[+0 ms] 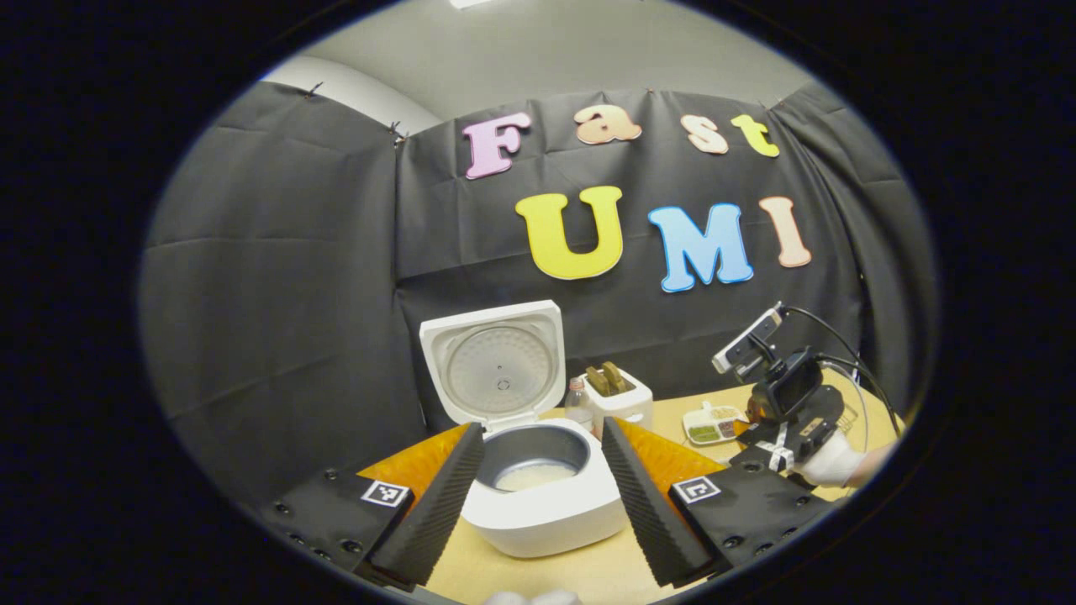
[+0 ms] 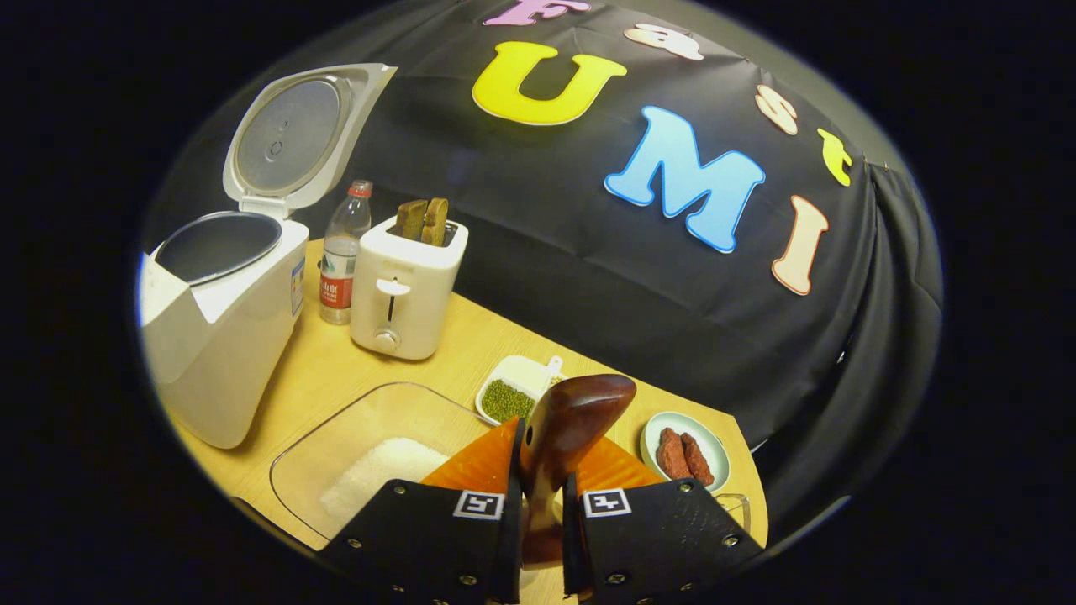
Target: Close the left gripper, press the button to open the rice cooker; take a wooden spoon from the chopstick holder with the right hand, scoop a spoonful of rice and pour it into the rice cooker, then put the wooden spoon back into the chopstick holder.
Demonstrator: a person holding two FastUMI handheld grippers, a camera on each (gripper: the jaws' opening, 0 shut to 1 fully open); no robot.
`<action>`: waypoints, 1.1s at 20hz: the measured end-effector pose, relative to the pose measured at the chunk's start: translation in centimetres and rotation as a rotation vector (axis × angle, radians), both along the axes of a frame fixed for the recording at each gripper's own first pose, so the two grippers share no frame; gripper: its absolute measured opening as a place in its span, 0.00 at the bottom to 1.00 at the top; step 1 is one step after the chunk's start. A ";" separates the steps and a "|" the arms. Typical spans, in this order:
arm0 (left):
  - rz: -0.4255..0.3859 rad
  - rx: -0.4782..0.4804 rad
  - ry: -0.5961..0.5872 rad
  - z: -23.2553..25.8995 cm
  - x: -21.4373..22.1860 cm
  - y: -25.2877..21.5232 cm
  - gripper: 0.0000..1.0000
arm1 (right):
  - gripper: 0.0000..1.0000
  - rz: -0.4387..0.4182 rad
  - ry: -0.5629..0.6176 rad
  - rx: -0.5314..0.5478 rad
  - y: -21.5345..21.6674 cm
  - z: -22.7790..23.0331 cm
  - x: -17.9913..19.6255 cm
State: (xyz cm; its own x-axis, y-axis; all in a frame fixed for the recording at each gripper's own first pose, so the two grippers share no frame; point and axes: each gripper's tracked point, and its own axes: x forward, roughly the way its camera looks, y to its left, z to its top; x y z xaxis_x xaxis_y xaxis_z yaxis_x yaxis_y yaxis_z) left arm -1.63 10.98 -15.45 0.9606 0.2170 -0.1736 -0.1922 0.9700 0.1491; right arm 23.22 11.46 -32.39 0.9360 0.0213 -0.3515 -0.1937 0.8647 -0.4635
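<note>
My right gripper (image 2: 538, 496) clamps a glossy wooden spoon (image 2: 572, 420). My left gripper (image 1: 542, 487) gapes, ribbed pads (image 1: 437, 504) flanking the white, open rice cooker (image 1: 546, 512).

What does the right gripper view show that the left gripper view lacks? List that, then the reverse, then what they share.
Right gripper view adds: the right gripper shut on the wooden spoon, a clear tub of rice below it, and a dish of red pieces. Left gripper view adds: the left gripper open, whitish contents in the pot, and a gloved hand holding the other gripper. Shared: the rice cooker with lid up, toaster, bottle, wooden table.
</note>
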 end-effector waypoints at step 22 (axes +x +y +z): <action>-0.009 0.035 0.025 -0.2 -0.3 1.3 0.98 | 0.21 -0.130 0.264 0.755 5.7 -2.4 -1.6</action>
